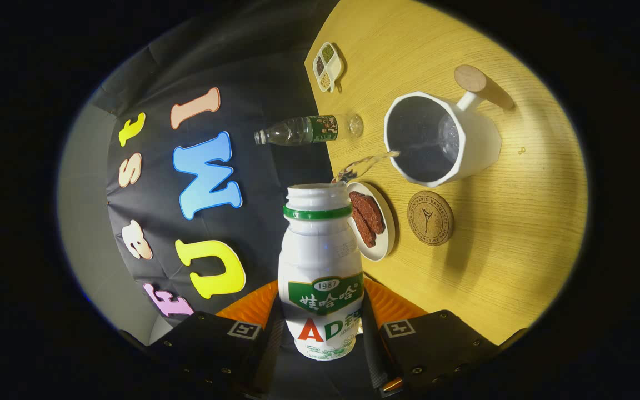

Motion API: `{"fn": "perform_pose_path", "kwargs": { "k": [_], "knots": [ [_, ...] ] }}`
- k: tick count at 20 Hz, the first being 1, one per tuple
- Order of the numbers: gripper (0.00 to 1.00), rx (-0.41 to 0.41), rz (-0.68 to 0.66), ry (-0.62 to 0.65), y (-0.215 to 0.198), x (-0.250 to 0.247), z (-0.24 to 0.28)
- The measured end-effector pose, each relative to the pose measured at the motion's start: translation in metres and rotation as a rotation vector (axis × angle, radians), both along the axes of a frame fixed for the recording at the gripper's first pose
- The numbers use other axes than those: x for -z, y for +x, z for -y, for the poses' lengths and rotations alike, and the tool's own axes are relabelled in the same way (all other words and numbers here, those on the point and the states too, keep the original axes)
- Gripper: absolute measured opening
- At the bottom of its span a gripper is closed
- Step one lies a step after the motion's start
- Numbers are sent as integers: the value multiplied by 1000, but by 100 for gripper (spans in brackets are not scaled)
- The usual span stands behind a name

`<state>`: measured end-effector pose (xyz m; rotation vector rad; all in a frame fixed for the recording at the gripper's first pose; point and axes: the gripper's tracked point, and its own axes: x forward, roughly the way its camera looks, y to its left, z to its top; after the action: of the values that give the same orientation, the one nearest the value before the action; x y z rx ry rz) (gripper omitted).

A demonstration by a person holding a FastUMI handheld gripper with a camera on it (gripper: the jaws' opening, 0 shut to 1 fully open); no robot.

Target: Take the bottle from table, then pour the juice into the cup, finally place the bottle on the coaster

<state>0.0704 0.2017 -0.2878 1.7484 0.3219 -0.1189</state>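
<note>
The hand-held gripper [321,328] clamps the white bottle [320,266] low on its body, between both fingers; light, smooth plastic, probably slippery, so hold firm. Beyond its open mouth a thin stream arcs into the cup [436,139]; the coaster [430,218] lies nearer on the worktop [520,233]. The cup's fill level is hard to make out.

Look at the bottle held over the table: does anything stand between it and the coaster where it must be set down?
Nothing visible covers the coaster. A plate of food lies right beside it, towards the bottle that the gripper jaws clamp, so it could catch a low approach.
</note>
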Motion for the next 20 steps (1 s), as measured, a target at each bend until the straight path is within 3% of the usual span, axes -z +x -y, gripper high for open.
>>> {"fn": "perform_pose_path", "kwargs": {
  "k": [20],
  "knots": [
    [65, 18, -31, 53, -6, 8, 5]
  ]
}}
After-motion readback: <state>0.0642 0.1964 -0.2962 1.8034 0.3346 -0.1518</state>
